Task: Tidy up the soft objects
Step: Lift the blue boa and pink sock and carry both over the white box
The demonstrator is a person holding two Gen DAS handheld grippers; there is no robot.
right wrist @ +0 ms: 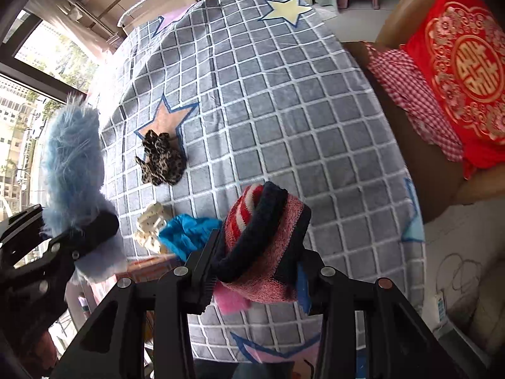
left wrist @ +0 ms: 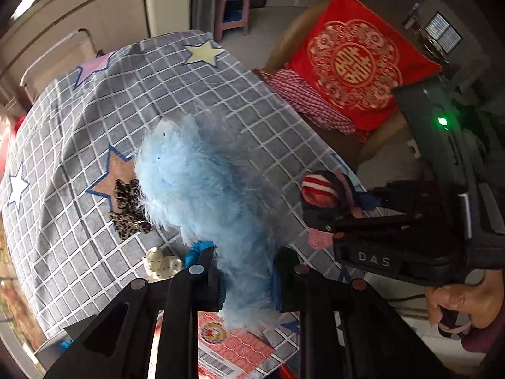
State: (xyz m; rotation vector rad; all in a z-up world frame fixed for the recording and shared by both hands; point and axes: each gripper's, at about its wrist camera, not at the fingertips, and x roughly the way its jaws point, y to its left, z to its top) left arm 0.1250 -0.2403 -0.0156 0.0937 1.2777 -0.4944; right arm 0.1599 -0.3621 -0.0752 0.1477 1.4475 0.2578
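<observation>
Left wrist view: left gripper (left wrist: 247, 279) clenches blue fluffy toy (left wrist: 202, 180).
Right gripper (right wrist: 255, 263) grasps rolled socks (right wrist: 268, 237); leopard scrunchie (right wrist: 161, 158) at eleven o'clock.

Both tools are matte black plastic: the left gripper (left wrist: 246, 281) has two flat, angular fingers with triangular cut-outs in their frames and round silver and copper-coloured screw heads at the joints, and blue pads show on the inner faces. The right gripper (right wrist: 252, 271) is built the same way, with ribbed black pads on its fingers (right wrist: 202, 271), and in the left wrist view its dark body carries the pale letters "DAS" and a small glowing green light. The person's hand (left wrist: 457, 306) grips a black handle beside a dark reddish sleeve edge.
</observation>
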